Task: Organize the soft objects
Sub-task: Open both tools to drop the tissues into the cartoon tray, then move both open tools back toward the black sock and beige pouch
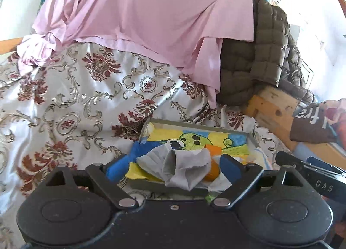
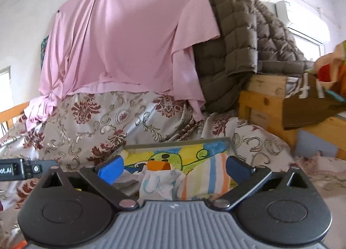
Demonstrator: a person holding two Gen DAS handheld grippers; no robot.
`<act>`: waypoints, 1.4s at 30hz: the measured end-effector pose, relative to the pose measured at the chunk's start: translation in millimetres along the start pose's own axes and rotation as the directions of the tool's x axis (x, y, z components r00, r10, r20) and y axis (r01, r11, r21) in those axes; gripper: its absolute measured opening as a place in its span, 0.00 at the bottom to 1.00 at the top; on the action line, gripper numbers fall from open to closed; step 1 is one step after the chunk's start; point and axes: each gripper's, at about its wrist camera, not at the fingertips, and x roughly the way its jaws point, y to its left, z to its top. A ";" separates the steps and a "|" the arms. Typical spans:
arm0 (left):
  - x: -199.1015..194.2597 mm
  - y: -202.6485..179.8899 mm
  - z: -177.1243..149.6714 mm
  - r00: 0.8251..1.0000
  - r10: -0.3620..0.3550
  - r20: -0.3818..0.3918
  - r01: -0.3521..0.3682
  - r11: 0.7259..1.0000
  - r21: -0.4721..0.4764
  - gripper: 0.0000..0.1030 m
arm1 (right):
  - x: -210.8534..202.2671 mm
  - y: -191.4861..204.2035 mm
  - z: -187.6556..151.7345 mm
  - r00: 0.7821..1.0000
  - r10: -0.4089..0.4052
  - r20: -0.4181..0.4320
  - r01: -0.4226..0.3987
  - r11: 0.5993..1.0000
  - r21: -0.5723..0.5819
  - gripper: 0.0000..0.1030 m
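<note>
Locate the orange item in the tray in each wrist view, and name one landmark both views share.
Left wrist: the orange item lies low and right of centre, in the tray, partly hidden behind the grey cloth.
Right wrist: the orange item sits just left of centre, left of the striped cloth.
Shared landmark: the pink sheet, draped across the top of both views.

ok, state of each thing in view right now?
left gripper: open, holding nothing
right gripper: open, holding nothing
tray: on the bedspread, holds the clothes
grey sock: crumpled in tray
striped cloth: bunched in tray
pink sheet: draped
</note>
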 end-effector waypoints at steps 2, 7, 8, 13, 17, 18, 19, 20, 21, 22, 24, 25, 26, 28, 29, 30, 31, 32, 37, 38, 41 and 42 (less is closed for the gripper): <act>-18.6 1.1 -3.7 1.000 0.002 0.009 -0.002 1.000 -0.001 0.92 | -17.3 3.0 -1.7 1.000 0.001 0.008 -0.001 1.000 0.010 1.00; -66.5 1.3 -18.2 0.997 0.028 0.065 -0.031 0.999 0.033 0.97 | -60.5 10.1 -12.8 1.000 0.008 0.027 -0.009 0.999 0.035 1.00; -75.3 1.6 -21.6 0.997 0.035 0.074 -0.038 0.999 0.039 0.98 | -69.0 11.1 -16.5 0.999 0.011 0.032 -0.013 0.999 0.043 1.00; -106.1 3.0 -38.1 0.997 0.039 0.065 -0.044 0.996 0.071 0.99 | -106.7 16.7 -34.3 0.999 0.022 0.046 -0.025 0.998 0.064 1.00; -116.1 5.9 -52.7 0.999 0.038 0.005 -0.038 0.995 0.096 0.99 | -123.7 23.9 -47.1 1.000 0.015 0.000 -0.015 0.999 0.046 1.00; -118.0 7.4 -56.4 0.999 0.037 -0.010 -0.036 0.994 0.103 0.99 | -126.9 26.1 -50.5 1.000 0.011 -0.014 -0.010 0.999 0.043 1.00; -120.8 9.2 -60.7 0.999 0.038 -0.024 -0.036 0.994 0.104 0.99 | -130.4 28.6 -53.9 0.999 0.008 -0.031 -0.007 0.999 0.043 1.00; -123.3 11.5 -65.2 0.998 0.041 -0.039 -0.037 0.994 0.099 0.99 | -133.7 30.5 -57.5 0.999 0.003 -0.049 -0.001 0.999 0.044 1.00; -125.1 13.9 -69.5 0.998 0.043 -0.055 -0.037 0.995 0.095 0.99 | -136.4 32.3 -60.7 0.998 -0.002 -0.066 0.005 0.999 0.047 1.00; -127.0 16.8 -73.9 0.996 0.047 -0.073 -0.040 0.995 0.091 0.99 | -137.4 34.3 -63.7 0.996 -0.002 -0.084 0.006 0.999 0.048 1.00; -131.4 22.2 -82.6 0.994 0.055 -0.089 -0.046 0.994 0.094 0.99 | -140.5 38.7 -70.3 0.993 0.011 -0.120 -0.005 0.999 0.044 1.00; -133.4 24.6 -86.7 0.994 0.061 -0.092 -0.052 0.993 0.102 0.99 | -141.6 41.4 -73.0 0.991 0.018 -0.135 -0.013 0.999 0.038 1.00; -134.3 26.8 -90.2 0.993 0.069 -0.097 -0.058 0.992 0.108 0.99 | -141.7 44.5 -74.7 0.988 0.024 -0.150 -0.020 0.999 0.028 1.00; -135.5 31.7 -97.4 0.990 0.081 -0.113 -0.068 0.991 0.116 0.99 | -139.8 51.8 -78.4 0.983 0.037 -0.181 -0.037 0.999 -0.001 1.00; -135.5 32.6 -100.3 0.989 0.087 -0.120 -0.073 0.990 0.121 0.99 | -139.4 55.6 -80.3 0.981 0.037 -0.190 -0.041 0.999 -0.017 1.00; -135.3 33.8 -103.3 0.987 0.093 -0.130 -0.077 0.989 0.127 0.99 | -138.6 59.3 -82.3 0.979 0.039 -0.200 -0.047 0.998 -0.036 1.00; -134.7 35.5 -106.0 0.985 0.098 -0.142 -0.079 0.988 0.136 0.99 | -137.6 62.1 -84.5 0.977 0.042 -0.211 -0.053 0.997 -0.048 1.00; -134.4 37.2 -107.9 0.984 0.103 -0.148 -0.082 0.986 0.144 0.99 | -136.3 64.7 -86.4 0.974 0.045 -0.222 -0.059 0.997 -0.057 1.00; -130.9 47.6 -108.9 0.980 0.119 -0.161 -0.098 0.986 0.134 0.99 | -130.2 72.7 -92.0 0.964 0.060 -0.260 -0.083 0.993 -0.078 1.00; -130.1 48.5 -108.4 0.979 0.123 -0.162 -0.102 0.986 0.133 0.99 | -129.3 73.2 -92.8 0.962 0.064 -0.265 -0.087 0.993 -0.078 1.00; -127.8 52.2 -106.6 0.978 0.135 -0.161 -0.114 0.984 0.136 0.99 | -126.5 75.3 -94.0 0.958 0.082 -0.274 -0.107 0.991 -0.078 1.00; -126.4 53.9 -105.4 0.976 0.140 -0.164 -0.118 0.983 0.137 0.99 | -125.7 77.1 -94.9 0.957 0.087 -0.276 -0.113 0.990 -0.082 1.00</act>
